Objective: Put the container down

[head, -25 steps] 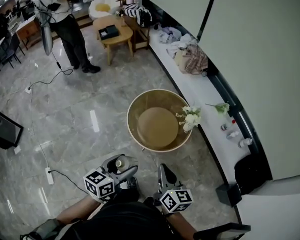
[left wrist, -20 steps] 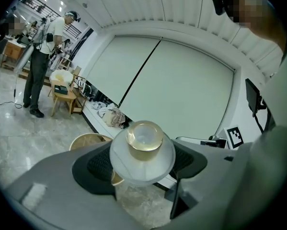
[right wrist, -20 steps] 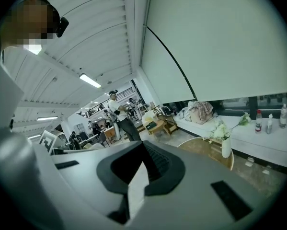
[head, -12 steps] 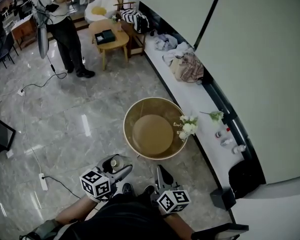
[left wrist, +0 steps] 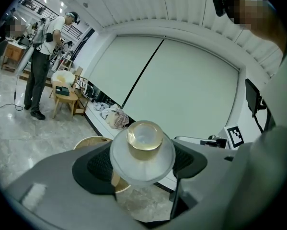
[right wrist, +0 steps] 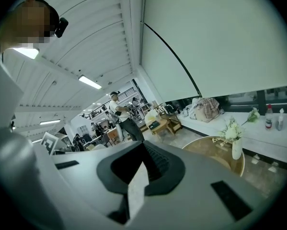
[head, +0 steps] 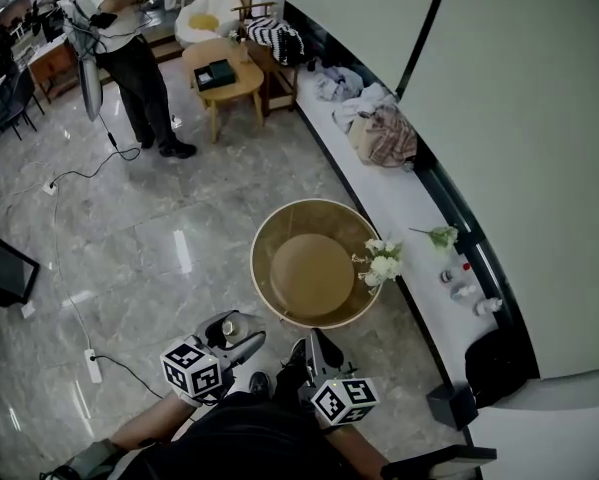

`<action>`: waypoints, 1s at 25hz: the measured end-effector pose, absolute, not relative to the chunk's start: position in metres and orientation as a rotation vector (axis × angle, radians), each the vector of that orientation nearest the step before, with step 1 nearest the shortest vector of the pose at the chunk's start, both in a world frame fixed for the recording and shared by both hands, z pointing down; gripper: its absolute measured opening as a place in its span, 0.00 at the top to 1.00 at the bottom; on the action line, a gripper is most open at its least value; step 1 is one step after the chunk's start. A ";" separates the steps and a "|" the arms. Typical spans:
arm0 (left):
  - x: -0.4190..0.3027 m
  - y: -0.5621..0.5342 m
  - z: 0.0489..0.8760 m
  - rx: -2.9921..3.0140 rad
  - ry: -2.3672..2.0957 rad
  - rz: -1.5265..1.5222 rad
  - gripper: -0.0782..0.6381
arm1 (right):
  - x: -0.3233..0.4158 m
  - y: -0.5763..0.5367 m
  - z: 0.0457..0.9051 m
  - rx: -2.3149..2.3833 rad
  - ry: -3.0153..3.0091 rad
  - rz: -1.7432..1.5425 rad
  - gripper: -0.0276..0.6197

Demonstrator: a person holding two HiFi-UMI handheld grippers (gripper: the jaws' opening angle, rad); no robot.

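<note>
Between left jaws: container [left wrist: 143, 150] is clamped over the floor, short of the bench's [head: 262, 268] near edge.
Left gripper [head: 235, 334]: closed on its frosted body.
Right gripper [right wrist: 139, 174]: jaws nearly together, nothing held.
Risk: flower vase [head: 381, 264] at the bench's right edge could be toppled by a wide set-down.

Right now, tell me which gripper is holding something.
The left gripper: its jaws clamp a frosted container with a gold-ringed top. The right gripper has its jaws together with nothing between them.
</note>
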State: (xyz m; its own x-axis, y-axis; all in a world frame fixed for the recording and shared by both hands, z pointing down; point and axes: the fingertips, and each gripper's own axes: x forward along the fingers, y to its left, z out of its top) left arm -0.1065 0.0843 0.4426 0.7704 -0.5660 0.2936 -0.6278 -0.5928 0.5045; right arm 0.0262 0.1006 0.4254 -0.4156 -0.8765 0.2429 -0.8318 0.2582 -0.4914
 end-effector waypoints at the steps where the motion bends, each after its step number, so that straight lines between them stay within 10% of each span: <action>1: -0.104 0.079 0.443 2.361 -0.894 0.139 0.42 | 0.029 0.095 0.426 -1.645 2.429 -0.869 0.95; 25: -0.014 -0.041 0.445 2.311 -1.027 0.194 0.42 | 0.134 -0.041 0.446 -1.522 2.423 -0.942 0.95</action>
